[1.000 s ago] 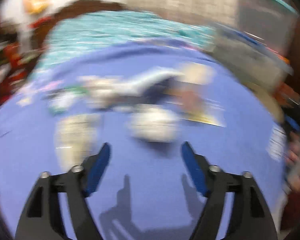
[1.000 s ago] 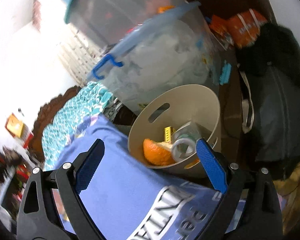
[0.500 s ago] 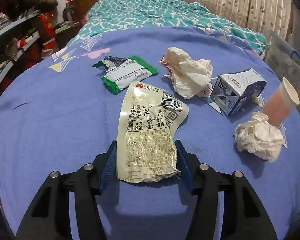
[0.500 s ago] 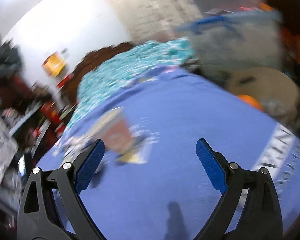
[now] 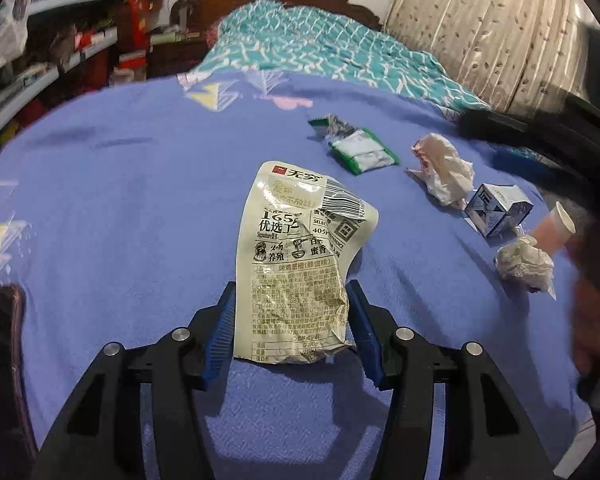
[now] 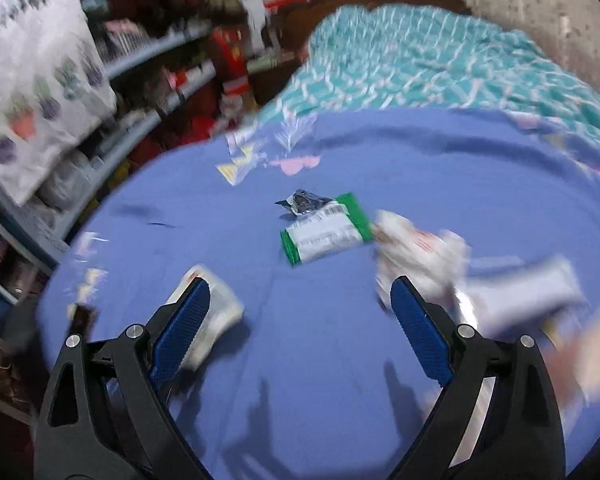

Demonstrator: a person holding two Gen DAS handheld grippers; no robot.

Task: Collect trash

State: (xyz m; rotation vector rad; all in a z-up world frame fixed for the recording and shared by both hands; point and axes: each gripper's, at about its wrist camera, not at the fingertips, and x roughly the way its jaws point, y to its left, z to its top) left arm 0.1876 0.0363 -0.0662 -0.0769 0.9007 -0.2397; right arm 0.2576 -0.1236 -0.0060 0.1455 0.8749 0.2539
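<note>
Since half a second ago the left gripper (image 5: 290, 322) has lifted the cream snack pouch (image 5: 302, 264) clear of the blue bedspread (image 5: 120, 200), and the right gripper (image 6: 300, 320) has swung from the bin side to face the litter. The left fingers are pinched on the pouch's lower edges, so the crinkled, printed pouch stands upright between them. The right gripper's fingers are spread wide, holding nothing, with the green-edged wrapper (image 6: 326, 230) lying flat on the bedspread ahead of them and blurred crumpled paper (image 6: 420, 252) just beyond the right finger.

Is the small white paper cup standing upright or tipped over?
Tipped over: the small white paper cup lies on its side on the purple bedsheet, rim facing right.
</note>
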